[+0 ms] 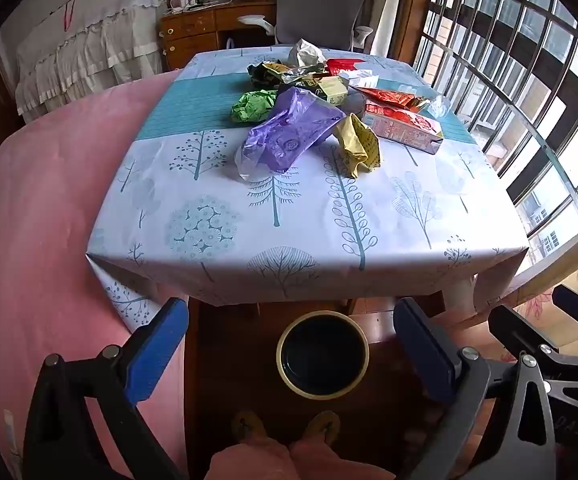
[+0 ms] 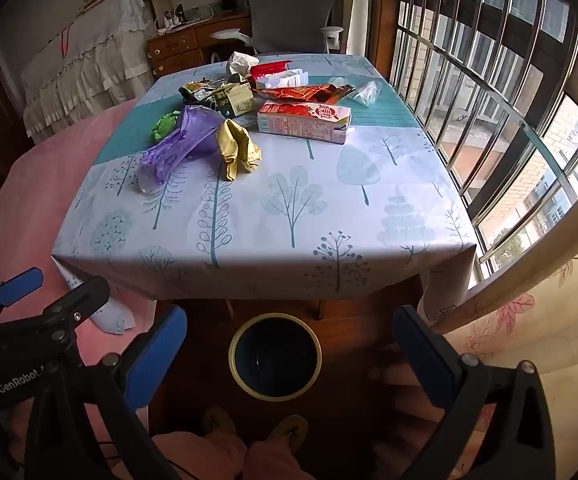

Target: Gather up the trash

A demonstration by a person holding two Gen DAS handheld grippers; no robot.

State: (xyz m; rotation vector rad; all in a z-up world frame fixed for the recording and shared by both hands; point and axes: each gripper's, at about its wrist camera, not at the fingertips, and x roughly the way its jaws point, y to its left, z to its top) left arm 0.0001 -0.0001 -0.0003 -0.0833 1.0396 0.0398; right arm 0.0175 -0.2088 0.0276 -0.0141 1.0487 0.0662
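**Trash heaped on far half of table, bin below, both grippers empty**

Landmark is the bin (image 1: 322,354): on the floor just in front of your feet, under the near edge of the table (image 1: 309,240). All the trash sits on the table beyond the bin, piled toward the far side.

Largest first. Strawberry carton (image 2: 304,119), right of the pile: stiff box, probably light if empty; take it across the narrow faces, flat sides could slip. Purple plastic bag (image 1: 285,136), nearest to the bin on the left: soft, slick, near weightless; pinch a bunched fold, not the loose skirt. Yellow crumpled wrapper (image 1: 359,146), touching the bag's right side: springy foil or paper, grab the thick middle. Green crumpled ball (image 1: 253,106), behind the bag: compact, easy squeeze. The rest behind is tangled wrappers and a small box, hard to separate from here.

Left gripper (image 1: 291,344) and right gripper (image 2: 289,354) both hover over the bin, jaws wide apart, holding nothing.
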